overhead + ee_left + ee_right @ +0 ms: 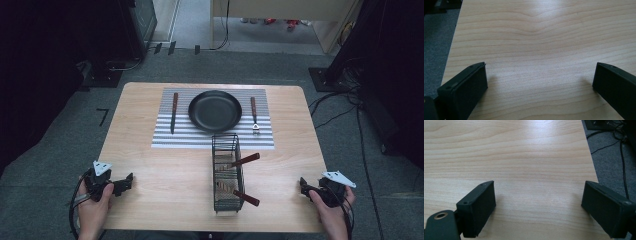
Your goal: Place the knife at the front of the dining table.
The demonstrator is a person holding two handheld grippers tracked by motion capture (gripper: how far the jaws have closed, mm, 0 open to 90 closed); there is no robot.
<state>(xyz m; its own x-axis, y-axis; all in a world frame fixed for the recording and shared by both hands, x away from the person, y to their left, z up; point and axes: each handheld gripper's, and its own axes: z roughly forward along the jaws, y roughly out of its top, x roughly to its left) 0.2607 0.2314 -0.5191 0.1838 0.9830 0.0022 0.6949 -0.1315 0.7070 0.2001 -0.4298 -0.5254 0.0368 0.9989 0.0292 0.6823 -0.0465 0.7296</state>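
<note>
At the near left corner of the desk (165, 190) the left gripper (126, 183) rests low over the wood, held by the person's left hand (94, 202). In the left gripper view its two black jaws stand wide apart with only bare wood grain between them, so these tongs are released and hold nothing. At the near right corner the right gripper (303, 186) sits the same way in the right hand (331, 212); the right gripper view shows its jaws spread wide over bare wood close to the desk's right edge, released as well and grasping nothing.

Between the two, near the middle of the near edge, stands a black wire basket (226, 172), long and narrow, running from the near edge toward the far one. Two utensils with reddish wooden handles (245, 160) lie in it, their handles sticking out over its right side; what their heads are cannot be told. Both grippers are well apart from the basket.

Toward the far edge lies a striped placemat (162, 135). A black pan (215, 111) sits at its centre, a knife (173, 113) lies on its left part, and a fork (254, 115) on its right part, each beside the pan without touching it.
</note>
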